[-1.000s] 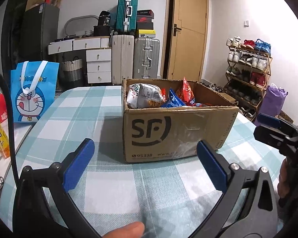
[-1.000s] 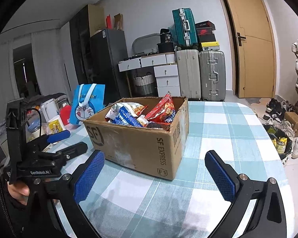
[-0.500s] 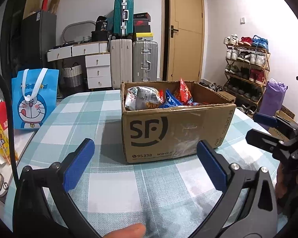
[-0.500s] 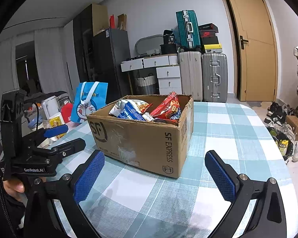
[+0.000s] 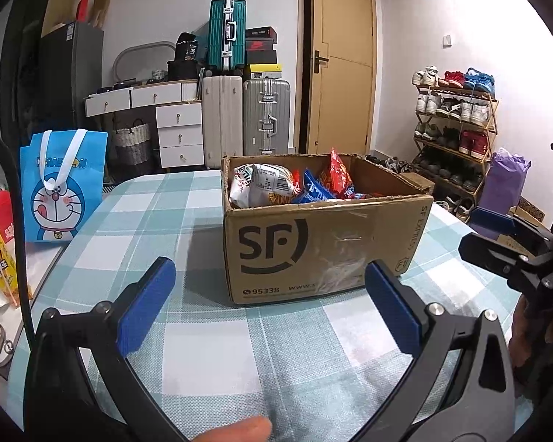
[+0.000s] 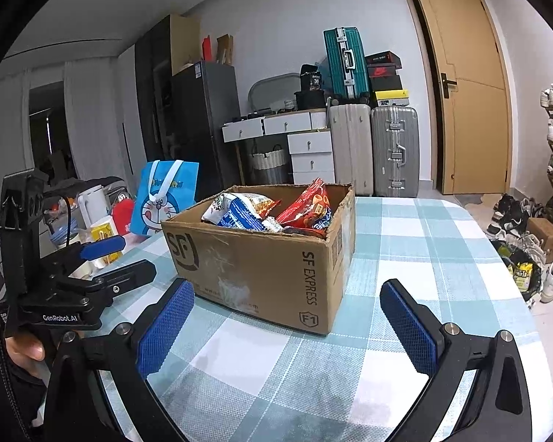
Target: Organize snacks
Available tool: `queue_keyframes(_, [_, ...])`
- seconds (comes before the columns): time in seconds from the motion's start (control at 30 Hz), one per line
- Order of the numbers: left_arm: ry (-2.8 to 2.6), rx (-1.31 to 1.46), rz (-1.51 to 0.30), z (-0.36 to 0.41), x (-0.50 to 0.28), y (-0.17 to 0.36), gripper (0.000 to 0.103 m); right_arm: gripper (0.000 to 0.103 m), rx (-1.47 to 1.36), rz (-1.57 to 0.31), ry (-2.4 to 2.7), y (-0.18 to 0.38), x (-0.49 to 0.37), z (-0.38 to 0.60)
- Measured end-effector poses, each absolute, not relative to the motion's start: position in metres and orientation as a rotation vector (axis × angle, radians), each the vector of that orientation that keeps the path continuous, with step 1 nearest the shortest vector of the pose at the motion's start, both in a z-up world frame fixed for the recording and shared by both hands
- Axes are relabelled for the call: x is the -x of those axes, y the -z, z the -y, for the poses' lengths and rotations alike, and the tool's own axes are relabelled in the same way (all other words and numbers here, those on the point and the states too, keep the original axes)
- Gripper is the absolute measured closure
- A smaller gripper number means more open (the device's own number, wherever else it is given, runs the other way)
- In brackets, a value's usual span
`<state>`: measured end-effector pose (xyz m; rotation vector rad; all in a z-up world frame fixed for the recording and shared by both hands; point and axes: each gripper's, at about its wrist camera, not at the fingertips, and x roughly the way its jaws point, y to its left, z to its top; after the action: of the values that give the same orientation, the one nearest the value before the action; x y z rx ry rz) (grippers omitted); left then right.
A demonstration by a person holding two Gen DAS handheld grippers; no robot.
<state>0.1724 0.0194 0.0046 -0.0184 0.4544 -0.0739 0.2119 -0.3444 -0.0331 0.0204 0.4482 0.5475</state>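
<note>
— What have your tongs got hold of?

— Nothing. At the bottom of the frame my left gripper [image 5: 269, 302] stands wide apart, blue pads [image 5: 145, 305] spread, only the checked tablecloth [image 5: 202, 353] between them. My right gripper [image 6: 284, 326] is spread just as wide and empty too, low in its own view.

— And the snacks?

— In the middle of both frames, just beyond the fingertips: a cardboard box [image 5: 324, 243] with no lid, standing on the cloth. Packets stick up over its rim, a white one [image 5: 261, 184] at the left end, blue [image 5: 315, 191] and red [image 5: 339, 176] beside it.

— Anything further back?

— A blue cartoon bag [image 5: 62, 188] at the left edge of the table, upright. Behind, along the upper middle, suitcases [image 5: 267, 121] against the wall by a tan door [image 5: 344, 73]; a shoe rack [image 5: 453, 125] at the right.
</note>
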Motion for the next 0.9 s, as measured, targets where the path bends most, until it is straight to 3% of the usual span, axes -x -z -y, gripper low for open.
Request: queue_keyframes(0.9, [0.077,0.017,-0.45,-0.0195,-0.1727,-0.0037,0.0,0.0,-0.009,-0.431,-0.545,0.0311,-0.2082,0.343])
